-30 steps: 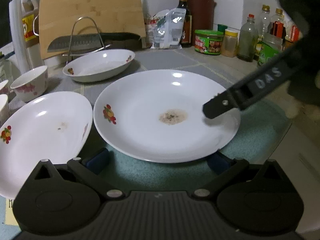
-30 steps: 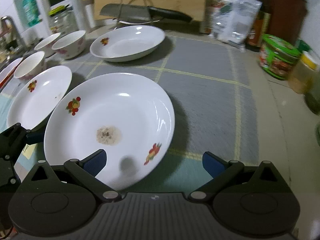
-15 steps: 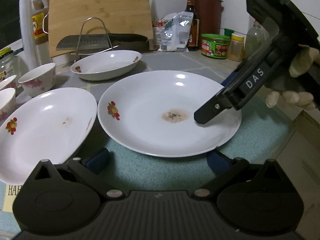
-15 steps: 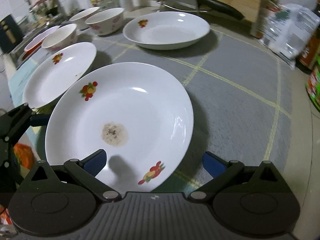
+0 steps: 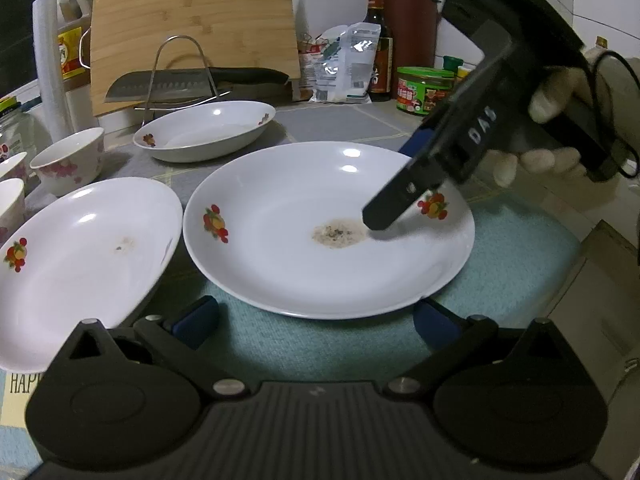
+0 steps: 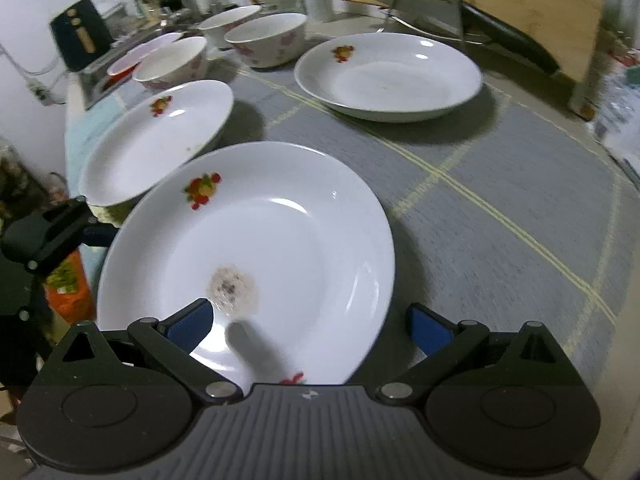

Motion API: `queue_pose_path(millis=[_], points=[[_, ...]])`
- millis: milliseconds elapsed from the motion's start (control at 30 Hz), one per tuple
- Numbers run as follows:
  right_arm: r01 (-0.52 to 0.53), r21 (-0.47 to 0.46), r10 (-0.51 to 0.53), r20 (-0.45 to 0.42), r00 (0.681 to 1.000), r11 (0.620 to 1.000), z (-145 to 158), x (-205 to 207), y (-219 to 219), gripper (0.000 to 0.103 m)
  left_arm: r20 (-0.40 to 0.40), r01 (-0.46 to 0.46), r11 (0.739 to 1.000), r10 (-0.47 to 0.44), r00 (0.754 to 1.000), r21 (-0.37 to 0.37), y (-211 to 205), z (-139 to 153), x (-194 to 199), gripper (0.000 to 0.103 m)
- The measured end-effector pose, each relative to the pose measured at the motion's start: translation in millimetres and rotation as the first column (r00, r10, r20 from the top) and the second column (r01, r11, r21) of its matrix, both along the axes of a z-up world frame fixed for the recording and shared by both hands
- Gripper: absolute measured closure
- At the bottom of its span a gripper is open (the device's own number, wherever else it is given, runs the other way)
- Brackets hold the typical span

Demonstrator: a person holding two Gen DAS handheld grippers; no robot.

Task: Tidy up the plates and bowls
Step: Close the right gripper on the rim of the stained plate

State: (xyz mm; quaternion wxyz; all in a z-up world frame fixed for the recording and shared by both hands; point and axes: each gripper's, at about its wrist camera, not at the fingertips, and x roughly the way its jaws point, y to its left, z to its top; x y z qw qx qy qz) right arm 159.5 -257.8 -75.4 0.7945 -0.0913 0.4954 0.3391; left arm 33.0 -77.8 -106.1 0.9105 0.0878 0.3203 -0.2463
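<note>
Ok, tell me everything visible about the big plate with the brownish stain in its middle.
The stained plate is round, shallow, glossy white, probably ceramic, with small red-and-yellow fruit motifs on its rim and a speckled brownish residue at its centre. It sits level, half on the teal mat, half on the grey one. The right gripper is open, straddling its near edge, one finger over the bowl. A neighbouring plate lies close beside it.

A home kitchen, no question. A bamboo cutting board [image 5: 192,28] leans on the wall, and a cleaver [image 5: 168,86] rests across a wire rack in front of it. There's a knife block [image 5: 410,28] at the back, a dark sauce bottle [image 5: 378,40], an oil jug [image 5: 70,36], a green-lidded tub [image 5: 424,90], flowered plates [image 5: 320,236] and bowls [image 6: 266,38] spread over the surface [image 6: 500,208], and a small black appliance [image 6: 80,42] on the far side.
</note>
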Motion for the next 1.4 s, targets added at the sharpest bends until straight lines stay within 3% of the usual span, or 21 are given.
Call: queue_pose_path(millis=[300, 533, 833, 1400], points=[[-0.121, 0.081, 0.123, -0.027, 0.992, 0.989, -1, 24, 14, 0.0, 0.006, 0.005, 1.0, -0.005, 1.0, -0.001, 1, 0, 0, 0.0], [-0.154, 0.129, 0.162, -0.051, 0.985, 0.98, -2, 34, 15, 0.0, 0.019, 0.012, 0.999, -0.013, 1.0, 0.031, -4, 2, -1, 0.0], [-0.145, 0.131, 0.153, -0.058, 0.987, 0.981, -1, 36, 10, 0.006, 0.02, 0.027, 0.998, -0.028, 0.999, 0.053, -7, 5, 1, 0.001], [-0.122, 0.132, 0.126, -0.02, 0.992, 0.984, 12, 26, -4, 0.006, 0.019, 0.076, 0.995, -0.077, 0.997, 0.067, -15, 20, 6, 0.001]])
